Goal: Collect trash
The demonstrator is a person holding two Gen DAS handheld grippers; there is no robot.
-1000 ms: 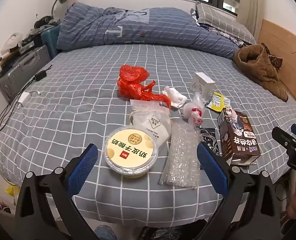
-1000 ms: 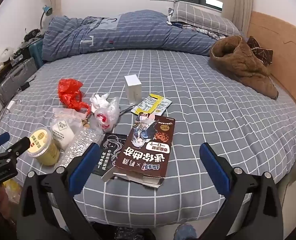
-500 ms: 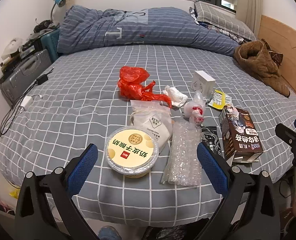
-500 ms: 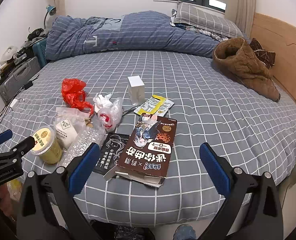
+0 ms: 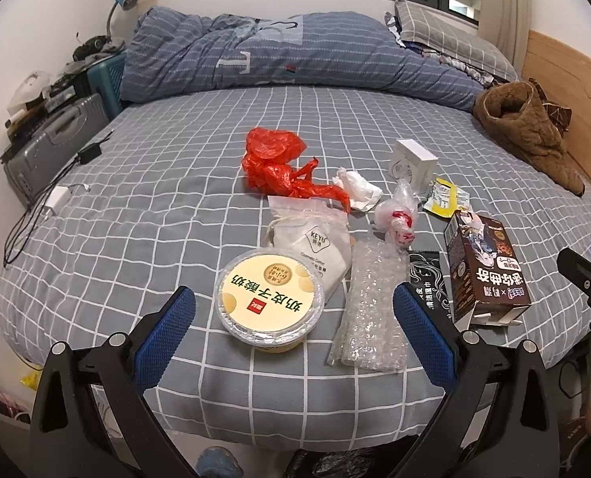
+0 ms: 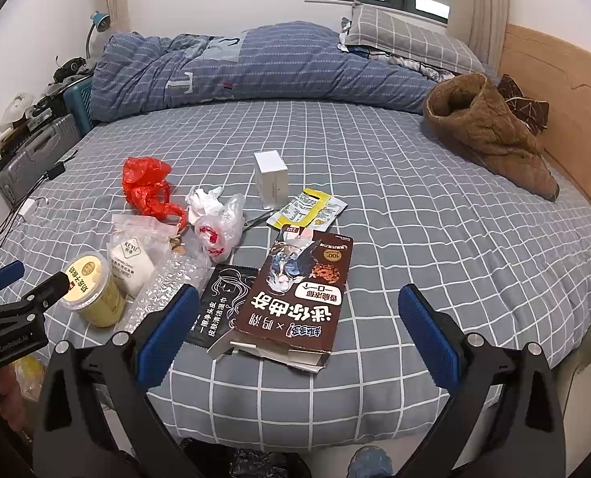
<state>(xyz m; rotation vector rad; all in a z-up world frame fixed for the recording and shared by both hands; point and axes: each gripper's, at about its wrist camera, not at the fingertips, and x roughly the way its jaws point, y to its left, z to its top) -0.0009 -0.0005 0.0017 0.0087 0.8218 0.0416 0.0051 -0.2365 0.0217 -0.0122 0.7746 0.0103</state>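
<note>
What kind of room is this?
A bedroom, most likely: the trash lies on a bed with a grey checked sheet, a rolled blue duvet and a pillow beside a wooden headboard.

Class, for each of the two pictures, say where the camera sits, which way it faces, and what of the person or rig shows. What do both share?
Left wrist: sits on the left gripper, faces across the bed over the yellow tub; its open fingers show.
Right wrist: sits on the right gripper, faces the brown box; its fingers and the left gripper show.
Shared: tub, box, red bag.
</note>
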